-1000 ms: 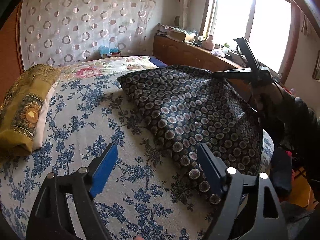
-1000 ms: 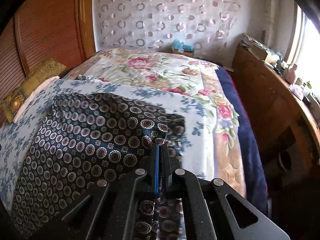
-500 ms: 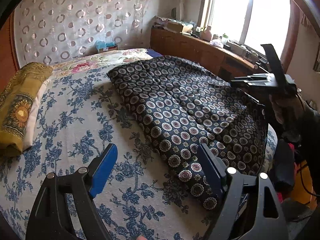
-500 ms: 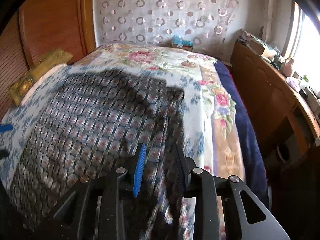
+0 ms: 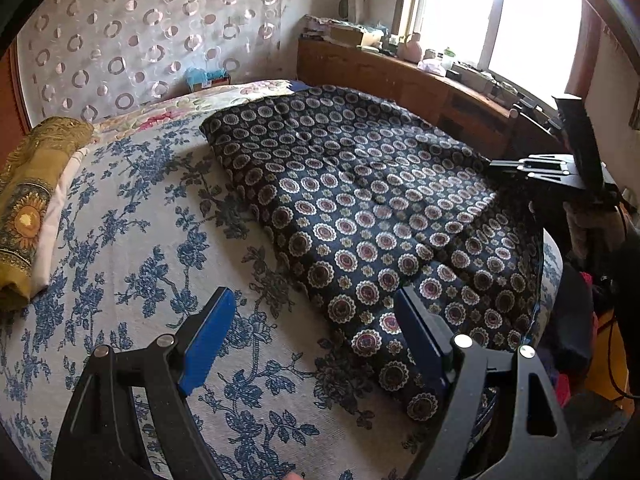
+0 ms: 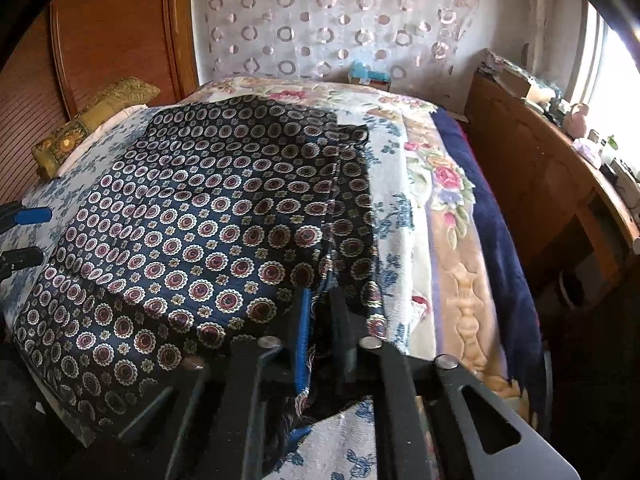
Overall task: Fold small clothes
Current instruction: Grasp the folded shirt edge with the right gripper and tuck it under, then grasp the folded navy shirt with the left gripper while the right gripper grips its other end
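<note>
A dark navy garment point(image 5: 360, 208) with round medallion print lies spread flat on the bed, folded over itself; it also shows in the right wrist view point(image 6: 224, 216). My left gripper point(image 5: 316, 332) is open and empty, above the bedspread at the garment's near left edge. My right gripper point(image 6: 320, 324) hovers at the garment's near right corner, jaws a small gap apart with the cloth edge lying between and under them, not clamped. It also shows in the left wrist view point(image 5: 536, 166) at the far right.
The bed has a blue-flowered white cover point(image 5: 132, 240) and a pink floral blanket point(image 6: 440, 184). A folded mustard cloth point(image 5: 36, 196) lies on the bed's left. A wooden cabinet point(image 5: 400, 76) with clutter runs under the window.
My right gripper, shut on the raised garment edge a second ago, has opened and let it go. The garment has dropped flat onto the bed. The left gripper stayed open.
</note>
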The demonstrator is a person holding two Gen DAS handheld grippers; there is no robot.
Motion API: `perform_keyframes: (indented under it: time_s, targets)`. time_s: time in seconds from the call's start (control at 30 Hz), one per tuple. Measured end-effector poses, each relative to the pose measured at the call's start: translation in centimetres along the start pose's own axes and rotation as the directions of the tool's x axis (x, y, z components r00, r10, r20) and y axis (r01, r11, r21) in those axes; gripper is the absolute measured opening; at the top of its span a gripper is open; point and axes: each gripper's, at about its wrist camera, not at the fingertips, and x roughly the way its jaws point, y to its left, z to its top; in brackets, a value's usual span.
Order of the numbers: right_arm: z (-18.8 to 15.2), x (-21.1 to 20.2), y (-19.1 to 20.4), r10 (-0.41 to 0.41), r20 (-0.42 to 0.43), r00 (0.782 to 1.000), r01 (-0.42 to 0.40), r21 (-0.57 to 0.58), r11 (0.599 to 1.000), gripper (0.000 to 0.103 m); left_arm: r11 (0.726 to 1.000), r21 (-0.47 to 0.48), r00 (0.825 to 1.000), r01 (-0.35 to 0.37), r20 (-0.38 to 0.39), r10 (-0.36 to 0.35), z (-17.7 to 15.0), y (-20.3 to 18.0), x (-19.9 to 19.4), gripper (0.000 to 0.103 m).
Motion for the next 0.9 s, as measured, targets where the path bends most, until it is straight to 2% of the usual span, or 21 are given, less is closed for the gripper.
perform_keyframes:
  time_s: [0.13, 0.27, 0.43, 0.57, 0.7, 0.87, 0.9]
  targets:
    - [-0.7, -0.8, -0.3, -0.036, 0.029, 0.999, 0.035, 0.009, 0.999, 0.003, 1.0, -0.001, 1.0, 0.004, -0.017, -0.004, -0.1, 0.0, 0.3, 0.082]
    - [-1.5, -1.0, 0.3, -0.041, 0.026, 0.999, 0.041, 0.023, 0.999, 0.003, 0.999, -0.007, 0.998, 0.046, -0.032, -0.046, -0.7, 0.0, 0.2, 0.082]
    - [-1.4, -1.3, 1.2, -0.054, 0.044, 0.998, 0.054, 0.01, 0.999, 0.003, 0.994, -0.013, 0.992, 0.109, -0.06, -0.11, -1.7, -0.5, 0.0, 0.071]
    - [-1.2, -2.3, 1.4, -0.072, 0.065, 0.995, 0.072, 0.013, 0.997, 0.018, 0.992, -0.005, 0.99, 0.125, -0.067, -0.125, -2.3, -1.2, -0.6, 0.06]
    - [-1.2, -3.1, 2.3, -0.076, 0.089, 0.993, 0.075, 0.008, 0.997, 0.04, 0.991, -0.001, 0.989, 0.133, -0.068, -0.133, -2.8, -1.7, -1.0, 0.052]
    - [-1.9, -3.9, 3.9, -0.049, 0.11, 0.993, 0.052, -0.019, 0.998, 0.041, 0.987, 0.01, 0.986, 0.159, -0.054, -0.158, -3.9, -2.1, -1.6, 0.049]
    - [-2.1, -3.9, 4.3, -0.036, 0.111, 0.993, 0.039, -0.023, 0.999, 0.041, 0.986, 0.007, 0.985, 0.164, -0.053, -0.164, -3.9, -2.1, -1.7, 0.044]
